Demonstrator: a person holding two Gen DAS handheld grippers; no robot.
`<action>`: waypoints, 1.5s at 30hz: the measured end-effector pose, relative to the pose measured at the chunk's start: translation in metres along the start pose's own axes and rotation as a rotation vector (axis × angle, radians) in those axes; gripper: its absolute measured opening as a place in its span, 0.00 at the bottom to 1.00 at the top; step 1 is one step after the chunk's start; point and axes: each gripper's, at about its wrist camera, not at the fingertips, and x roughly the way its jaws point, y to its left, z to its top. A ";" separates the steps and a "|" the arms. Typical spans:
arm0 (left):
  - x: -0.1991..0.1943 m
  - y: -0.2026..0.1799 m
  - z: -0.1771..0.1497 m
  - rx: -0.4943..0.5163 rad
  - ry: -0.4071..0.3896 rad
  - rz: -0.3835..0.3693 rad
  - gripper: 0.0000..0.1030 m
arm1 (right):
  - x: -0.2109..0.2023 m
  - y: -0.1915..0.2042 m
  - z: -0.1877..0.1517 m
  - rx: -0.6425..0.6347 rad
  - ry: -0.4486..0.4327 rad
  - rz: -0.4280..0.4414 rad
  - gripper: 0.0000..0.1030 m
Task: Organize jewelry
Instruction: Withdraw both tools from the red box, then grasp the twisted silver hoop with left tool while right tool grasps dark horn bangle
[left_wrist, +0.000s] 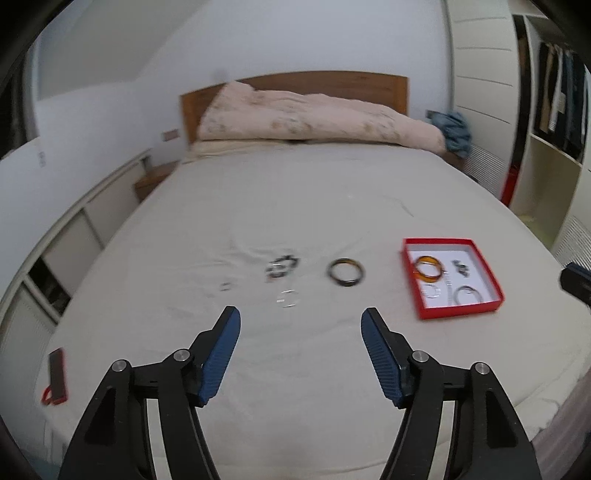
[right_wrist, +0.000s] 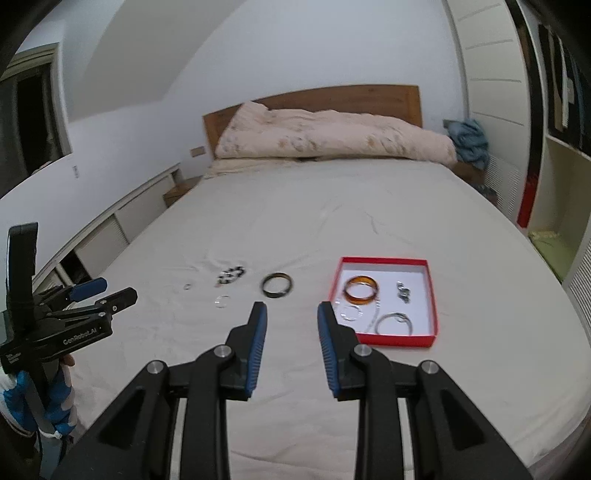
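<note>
A red box (left_wrist: 496, 284) (right_wrist: 432, 295) lies on the bed and holds an amber bangle (left_wrist: 428, 271) (right_wrist: 361, 291), a silver hoop (left_wrist: 466, 295) (right_wrist: 394, 322), a small dark charm (right_wrist: 403, 290) and thin silver pieces. On the sheet left of the box lie a dark bangle (left_wrist: 346, 277) (right_wrist: 277, 284), a black beaded bracelet (left_wrist: 282, 265) (right_wrist: 231, 275), a thin silver ring (left_wrist: 288, 298) (right_wrist: 221, 301) and a tiny ring (left_wrist: 225, 286) (right_wrist: 187, 286). My left gripper (left_wrist: 301, 317) is open and empty above the sheet. My right gripper (right_wrist: 291, 310) is open and empty, just left of the box.
A beige bed sheet (left_wrist: 295, 206) covers the bed. A folded pink quilt (left_wrist: 314, 118) lies at the wooden headboard. A red-cased phone (left_wrist: 57, 376) lies near the bed's left edge. A wardrobe (left_wrist: 546, 110) stands at the right. The left gripper's body (right_wrist: 74, 317) shows at far left.
</note>
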 end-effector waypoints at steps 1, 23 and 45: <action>-0.005 0.011 -0.005 -0.010 -0.004 0.018 0.70 | -0.003 0.007 0.000 -0.004 -0.004 0.011 0.26; 0.167 0.057 -0.034 -0.102 0.161 0.048 0.82 | 0.173 0.019 -0.012 0.001 0.154 0.030 0.36; 0.328 0.046 -0.025 -0.038 0.312 -0.087 0.45 | 0.411 -0.015 -0.007 0.111 0.337 0.012 0.36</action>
